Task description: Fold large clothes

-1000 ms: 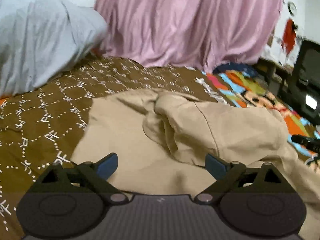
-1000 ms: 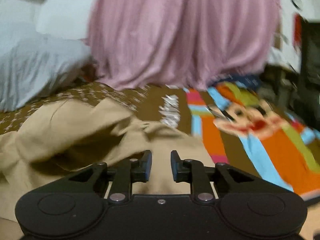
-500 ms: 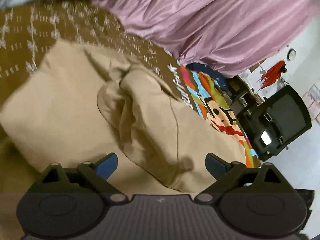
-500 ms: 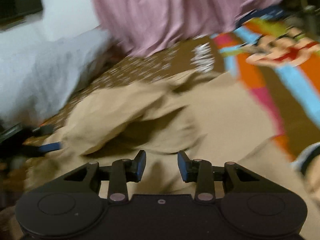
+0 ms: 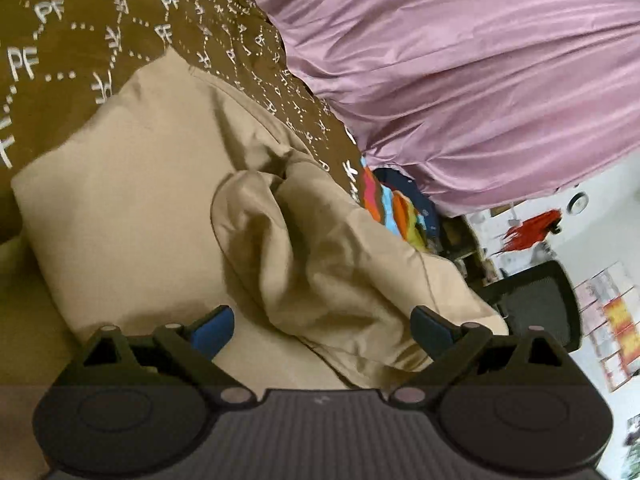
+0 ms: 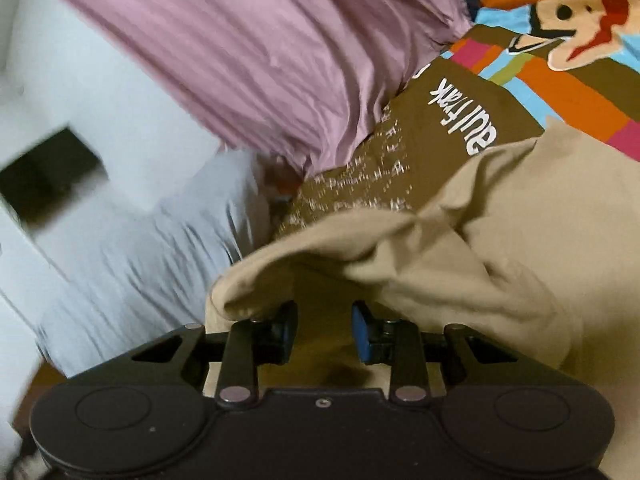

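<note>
A large tan garment [image 5: 140,184] lies rumpled on the brown patterned bedspread [image 5: 80,20]. My left gripper [image 5: 322,326] is wide open just above it, with a bunched ridge of the cloth lying between its blue pads, which do not touch it. In the right wrist view the same garment [image 6: 540,208] arches up in a raised fold. My right gripper [image 6: 325,330] sits under that fold's edge, tilted. Its jaws stand a little apart and are closing. Shadowed tan cloth shows in the gap, and the fold's hem drapes over the left finger [image 6: 286,326].
A pink curtain [image 5: 460,60] hangs behind the bed. A bright cartoon blanket [image 6: 560,40] covers the bed's far side. A pale grey pillow [image 6: 140,248] lies left of the right gripper. A black office chair [image 5: 536,300] stands past the bed's edge.
Both views have rolled. The left gripper came down closer to the garment, still wide open. The right gripper swung left under the raised fold, with its jaws wider than a second ago.
</note>
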A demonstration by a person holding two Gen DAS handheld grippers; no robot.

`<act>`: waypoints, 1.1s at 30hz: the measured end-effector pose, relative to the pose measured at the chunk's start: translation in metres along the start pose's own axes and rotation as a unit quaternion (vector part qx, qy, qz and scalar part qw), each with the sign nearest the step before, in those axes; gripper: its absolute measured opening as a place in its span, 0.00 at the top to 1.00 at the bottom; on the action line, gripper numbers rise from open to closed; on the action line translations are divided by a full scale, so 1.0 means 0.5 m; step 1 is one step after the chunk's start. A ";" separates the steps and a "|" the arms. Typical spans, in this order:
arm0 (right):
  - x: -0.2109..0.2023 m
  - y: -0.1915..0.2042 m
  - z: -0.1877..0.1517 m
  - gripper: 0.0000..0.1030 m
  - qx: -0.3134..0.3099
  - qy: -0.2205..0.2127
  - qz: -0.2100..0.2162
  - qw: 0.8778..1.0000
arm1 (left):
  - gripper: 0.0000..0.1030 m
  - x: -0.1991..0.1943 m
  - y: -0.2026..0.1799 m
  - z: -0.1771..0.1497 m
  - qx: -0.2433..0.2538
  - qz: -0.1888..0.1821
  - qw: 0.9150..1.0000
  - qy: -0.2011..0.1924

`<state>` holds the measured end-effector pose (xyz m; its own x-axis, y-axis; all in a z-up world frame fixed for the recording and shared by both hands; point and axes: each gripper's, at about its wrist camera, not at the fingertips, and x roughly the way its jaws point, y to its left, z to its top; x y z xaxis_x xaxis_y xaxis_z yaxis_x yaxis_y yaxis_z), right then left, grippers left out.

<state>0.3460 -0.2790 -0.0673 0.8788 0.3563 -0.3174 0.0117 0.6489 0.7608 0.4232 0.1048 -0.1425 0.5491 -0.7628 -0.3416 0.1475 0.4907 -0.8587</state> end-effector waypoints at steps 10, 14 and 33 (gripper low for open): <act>0.004 -0.004 -0.013 0.68 0.005 -0.002 -0.007 1.000 | 0.06 0.097 0.020 -0.008 -0.112 -0.084 0.989 0.053; -0.008 -0.003 -0.027 0.68 -0.009 0.004 -0.015 1.000 | 0.35 0.104 0.019 -0.008 -0.130 -0.085 0.987 0.040; 0.155 0.056 -0.094 0.91 -0.323 0.085 -0.187 0.924 | 0.99 0.038 -0.096 0.056 -0.112 -0.069 0.991 0.022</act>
<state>0.3919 -0.2017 -0.0972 0.7829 0.0910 -0.6155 -0.0364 0.9943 0.1006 0.4495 0.0785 -0.0971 0.4997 -0.8358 -0.2276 0.0293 0.2789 -0.9599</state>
